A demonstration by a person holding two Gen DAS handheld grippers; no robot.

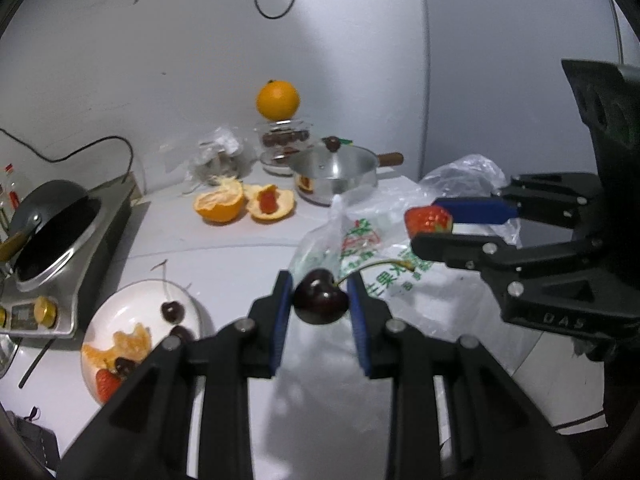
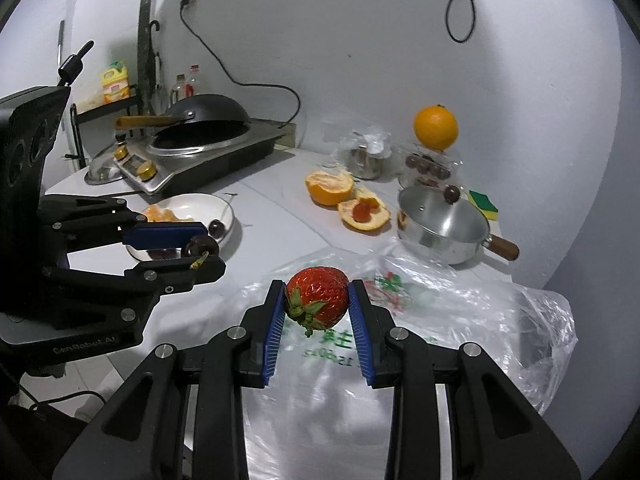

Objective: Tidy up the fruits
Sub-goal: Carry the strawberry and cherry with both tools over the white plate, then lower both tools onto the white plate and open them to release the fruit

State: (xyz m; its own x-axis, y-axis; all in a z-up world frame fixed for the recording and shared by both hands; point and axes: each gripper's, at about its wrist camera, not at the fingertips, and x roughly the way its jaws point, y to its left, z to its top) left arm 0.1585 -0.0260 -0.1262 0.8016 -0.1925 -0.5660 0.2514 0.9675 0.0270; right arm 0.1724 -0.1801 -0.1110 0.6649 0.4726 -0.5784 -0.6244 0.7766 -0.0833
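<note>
left hand-held gripper (image 1: 320, 300): matt black plastic links with bright metal pins; ribbed blue pads.
right hand-held gripper (image 2: 318, 304): the same matt black plastic and ribbed blue pads.
cherry (image 1: 320, 300): dark, smooth, glossy skin.
strawberry (image 2: 317, 298): shiny red, pitted surface.
plastic bag (image 2: 440, 312): thin, crinkled, translucent film with green and red print.
saucepan (image 2: 440, 226): polished metal, mirror-bright; wooden handle and knob.
plate (image 2: 224, 204): white glazed ceramic, glossy.
wok (image 2: 208, 110): matt black, wooden handle.
bench (image 2: 272, 200): smooth white surface.
</note>
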